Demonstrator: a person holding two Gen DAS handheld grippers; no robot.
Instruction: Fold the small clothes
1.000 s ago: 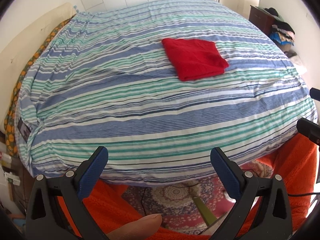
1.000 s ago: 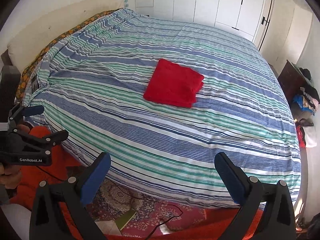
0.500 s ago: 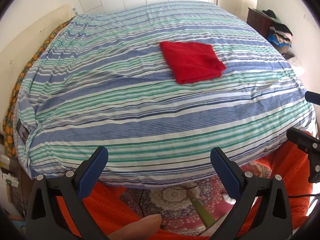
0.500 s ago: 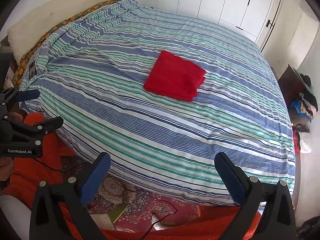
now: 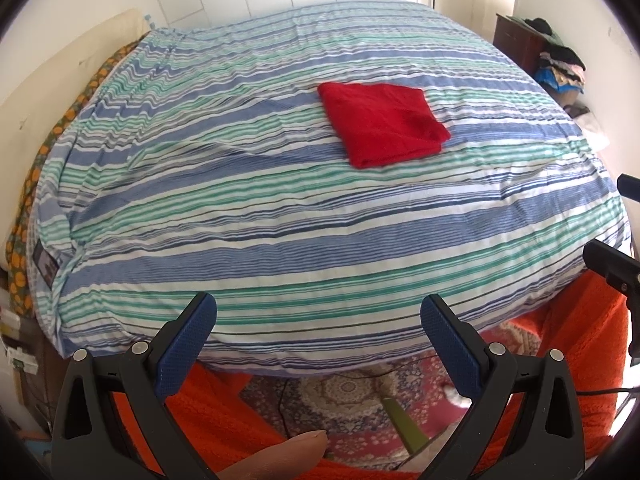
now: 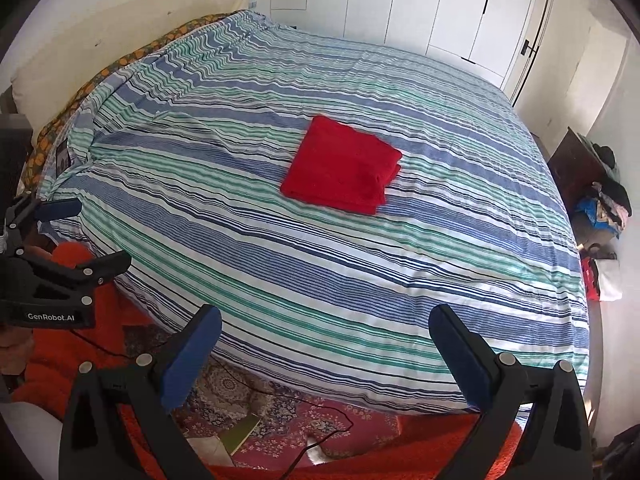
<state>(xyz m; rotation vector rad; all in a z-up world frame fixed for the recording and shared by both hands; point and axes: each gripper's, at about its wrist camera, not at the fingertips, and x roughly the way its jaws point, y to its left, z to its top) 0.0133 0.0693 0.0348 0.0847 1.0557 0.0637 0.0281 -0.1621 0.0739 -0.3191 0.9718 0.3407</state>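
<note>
Currently both tools are held back off the near edge of the bed [image 5: 280,216], over the patterned rug [image 6: 248,400] and the orange fabric [image 5: 224,412]. The left tool [image 5: 318,312] is spread wide with nothing between its blue pads; the right tool [image 6: 325,322] is likewise released and empty. The red garment [image 6: 342,164] is seen lying near the middle of the striped duvet, well apart from both tools, folded into a compact rectangle with stacked layer edges showing on its right side.

The fold is judged to be finished or nearly so.

Risks from here:
- If the garment is reached for again, only the top layer could be pinched at the stacked edge, and the fold would be peeled open.
- The duvet is soft and wrinkled; it could be caught by a pad together with the garment, so the cover would be dragged and the stack skewed.
- A long reach across the bed is needed, so a tool could be lowered at a shallow angle and the pile pushed rather than gripped.
- The black cable [image 6: 320,412] on the rug lies below the tools and could be snagged if they are dropped lower.
- No other clothes are seen on the bed; a clothes pile [image 5: 560,64] sits on the dresser at the far right.
</note>
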